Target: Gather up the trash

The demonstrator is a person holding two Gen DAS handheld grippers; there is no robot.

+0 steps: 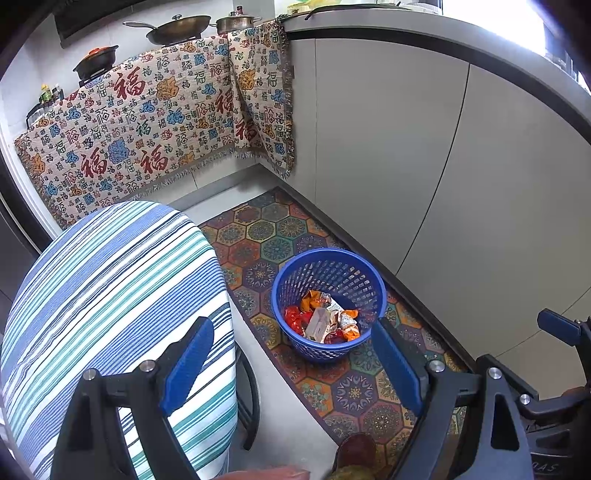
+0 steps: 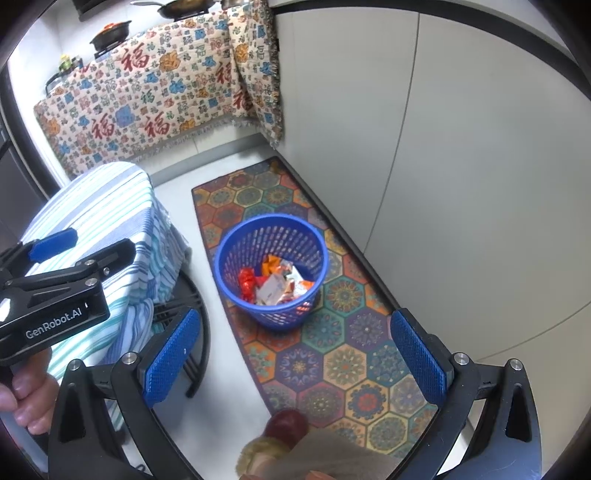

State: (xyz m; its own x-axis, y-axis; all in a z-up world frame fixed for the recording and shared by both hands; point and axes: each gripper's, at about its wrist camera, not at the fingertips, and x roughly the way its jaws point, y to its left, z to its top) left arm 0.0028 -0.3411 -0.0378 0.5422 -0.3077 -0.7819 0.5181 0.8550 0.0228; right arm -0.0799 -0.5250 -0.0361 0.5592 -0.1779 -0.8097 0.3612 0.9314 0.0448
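Observation:
A blue plastic mesh basket (image 1: 328, 304) stands on a patterned floor mat (image 1: 354, 391); it shows again as the basket (image 2: 271, 275) in the right wrist view. Inside it lie crumpled wrappers (image 1: 325, 321), red, orange and white, seen also as wrappers (image 2: 275, 282). My left gripper (image 1: 291, 363) is open and holds nothing, hovering above and in front of the basket. My right gripper (image 2: 295, 356) is open too, with nothing between its blue pads (image 2: 417, 356). The left gripper's body (image 2: 55, 291) shows at the left of the right wrist view, held by a hand (image 2: 26, 398).
A small table under a blue-striped cloth (image 1: 114, 317) stands left of the basket. Grey cabinet doors (image 1: 424, 166) run along the right. A patterned cloth (image 1: 147, 122) hangs over the counter with pans (image 1: 177, 27) on top. A slipper toe (image 2: 286, 424) is at the bottom edge.

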